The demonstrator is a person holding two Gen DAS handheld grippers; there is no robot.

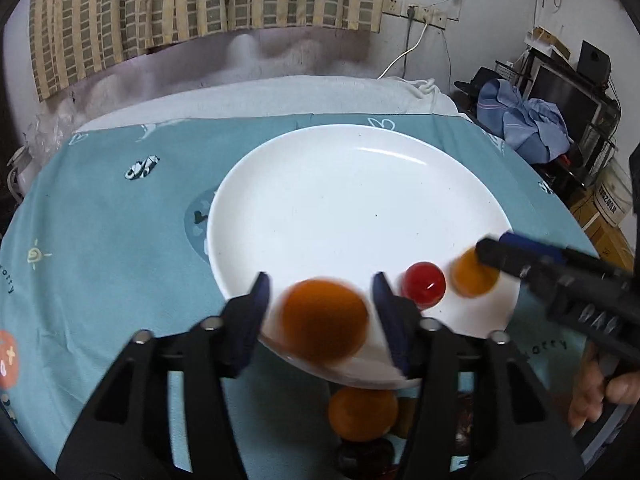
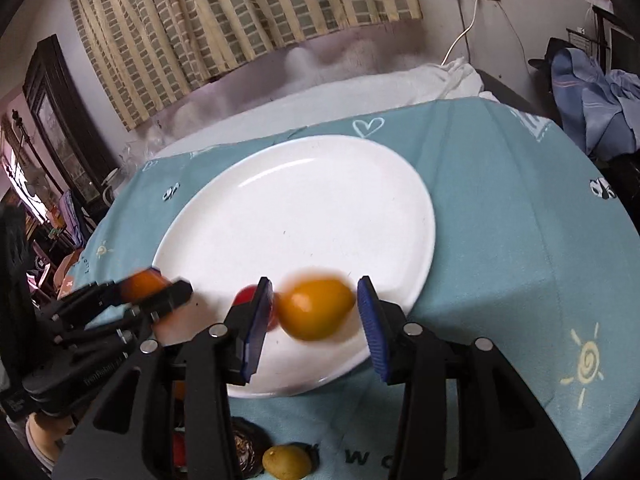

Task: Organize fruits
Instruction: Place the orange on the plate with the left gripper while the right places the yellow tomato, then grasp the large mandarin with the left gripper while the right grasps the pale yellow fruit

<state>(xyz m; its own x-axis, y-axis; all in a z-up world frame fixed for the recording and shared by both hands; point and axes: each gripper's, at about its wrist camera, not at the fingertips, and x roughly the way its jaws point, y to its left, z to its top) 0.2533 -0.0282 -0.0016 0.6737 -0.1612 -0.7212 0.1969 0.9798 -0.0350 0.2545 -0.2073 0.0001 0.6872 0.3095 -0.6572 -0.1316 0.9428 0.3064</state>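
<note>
A white plate lies on a teal cloth. My left gripper stands open over its near rim. A blurred orange fruit sits between the fingers, with a gap at each pad. My right gripper is open too, around a blurred yellow-orange fruit, and narrow gaps show beside its pads. A red fruit rests on the plate between the two grippers. From the left wrist view, the right gripper comes in from the right with its fruit.
Near the front edge, below the plate, lie another orange fruit, a dark fruit and a yellow-green fruit. The teal cloth drops off at the table's sides. A hand holds the right gripper. Clutter stands at the right.
</note>
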